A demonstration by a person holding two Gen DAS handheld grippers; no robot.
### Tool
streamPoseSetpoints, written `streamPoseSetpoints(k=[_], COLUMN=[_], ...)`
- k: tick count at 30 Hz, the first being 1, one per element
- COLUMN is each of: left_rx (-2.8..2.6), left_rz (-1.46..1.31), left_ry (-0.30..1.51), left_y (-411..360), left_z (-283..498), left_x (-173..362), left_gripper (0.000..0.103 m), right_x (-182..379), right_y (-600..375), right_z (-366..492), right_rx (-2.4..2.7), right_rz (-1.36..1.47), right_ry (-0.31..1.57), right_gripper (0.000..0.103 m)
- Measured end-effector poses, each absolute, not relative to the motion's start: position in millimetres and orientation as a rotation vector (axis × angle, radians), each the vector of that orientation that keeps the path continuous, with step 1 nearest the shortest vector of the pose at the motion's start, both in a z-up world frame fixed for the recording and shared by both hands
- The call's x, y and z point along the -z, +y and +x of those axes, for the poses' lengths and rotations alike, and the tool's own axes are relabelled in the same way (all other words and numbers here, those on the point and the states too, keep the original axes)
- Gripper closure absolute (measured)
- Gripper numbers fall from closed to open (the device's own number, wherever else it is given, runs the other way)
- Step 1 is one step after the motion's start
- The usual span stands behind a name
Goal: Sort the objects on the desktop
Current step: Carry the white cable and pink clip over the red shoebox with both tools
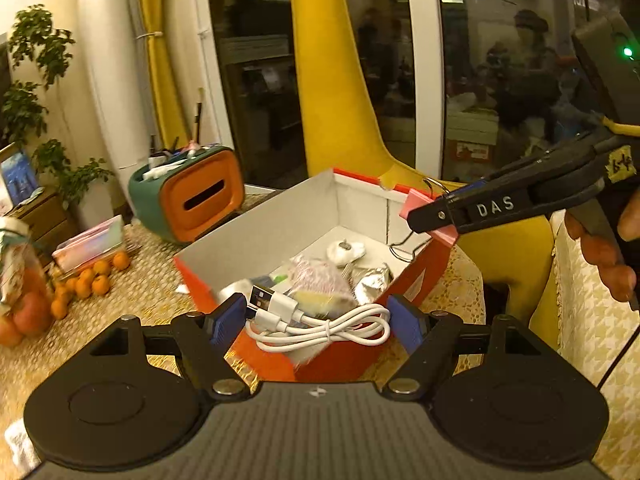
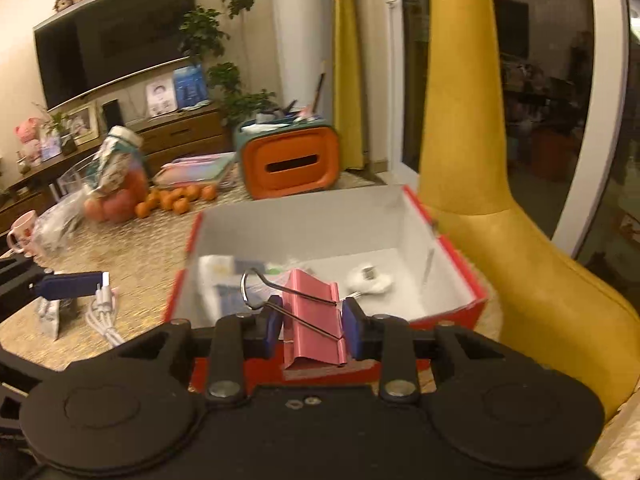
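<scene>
Your right gripper [image 2: 308, 330] is clamped on a pink binder clip [image 2: 314, 320], just before the red box's [image 2: 460, 312] near wall. Your left gripper [image 1: 318, 320] holds a coiled white USB cable [image 1: 320, 326] between wide-set pads, above that box's near corner.

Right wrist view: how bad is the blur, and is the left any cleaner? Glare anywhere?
Right wrist view: box contents smear, pink binder clip in the right gripper stays sharp. Left wrist view: white cable crisp, oranges soft; window glass mirrors the room. Both warm-lit, edges fisheye-bent.
</scene>
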State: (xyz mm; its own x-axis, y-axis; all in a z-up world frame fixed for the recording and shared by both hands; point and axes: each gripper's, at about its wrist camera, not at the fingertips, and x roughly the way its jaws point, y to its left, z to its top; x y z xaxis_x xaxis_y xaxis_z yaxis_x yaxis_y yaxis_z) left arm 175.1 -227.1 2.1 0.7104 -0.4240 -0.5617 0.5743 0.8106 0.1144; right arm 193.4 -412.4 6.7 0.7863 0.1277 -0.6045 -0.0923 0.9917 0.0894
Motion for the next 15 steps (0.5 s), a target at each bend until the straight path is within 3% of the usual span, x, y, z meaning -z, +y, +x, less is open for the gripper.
streamPoseSetpoints(k=[15], left_rx=[0.567], left_rz=[0.384], left_ry=[0.644], left_y=[-279.0], left_z=[245.6], left_x=[10.7], left_gripper=[0.027], right_x=[18.7], right_y=[-443.0], right_z=[263.1], right_rx=[-0.061], right_rz=[0.071], right_ry=[0.727], right_gripper=[0.071])
